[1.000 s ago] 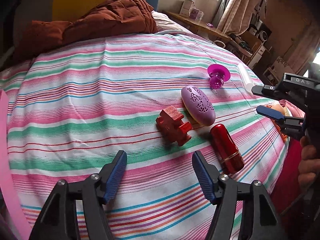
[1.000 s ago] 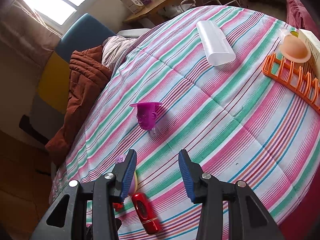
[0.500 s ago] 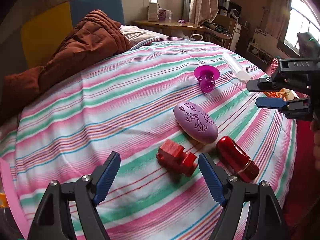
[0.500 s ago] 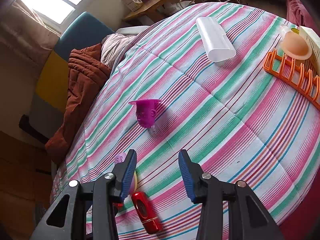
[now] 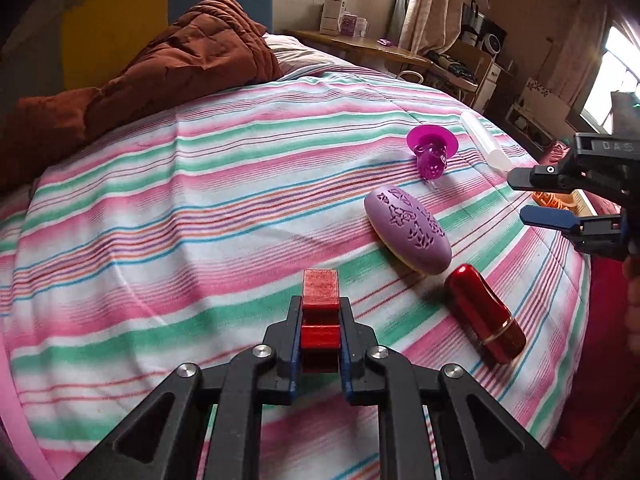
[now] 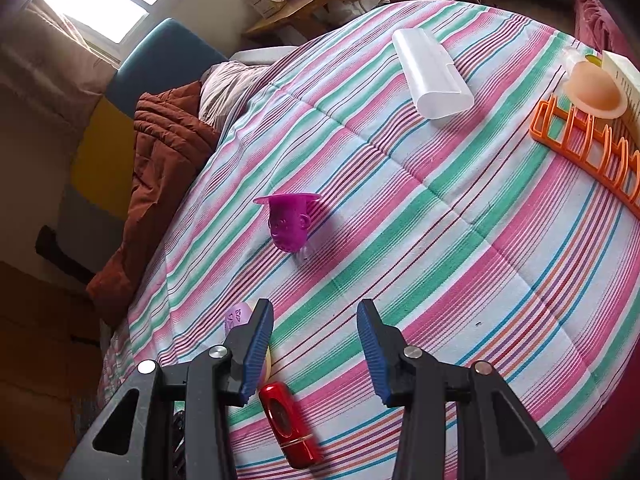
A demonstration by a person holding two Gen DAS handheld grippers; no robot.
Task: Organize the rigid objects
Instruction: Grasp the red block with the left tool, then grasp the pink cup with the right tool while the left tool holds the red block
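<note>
This is a bedroom in a home. Under the fingers lies a bed with a striped bedspread (image 5: 168, 208) in pink, green and white. Far ahead of the left fingers a brown quilt (image 5: 172, 64) is bunched up beside a pale pillow (image 6: 228, 88), against a headboard (image 5: 160, 12) of yellow and blue panels. Beyond the bed, ahead and to the right of these fingers, a wooden desk (image 5: 360, 46) stands under a window (image 6: 100, 4) with curtains (image 5: 424, 0), and small boxes (image 5: 334, 14) stand on it. Further right there are shelves (image 5: 476, 60) crowded with household things.
</note>
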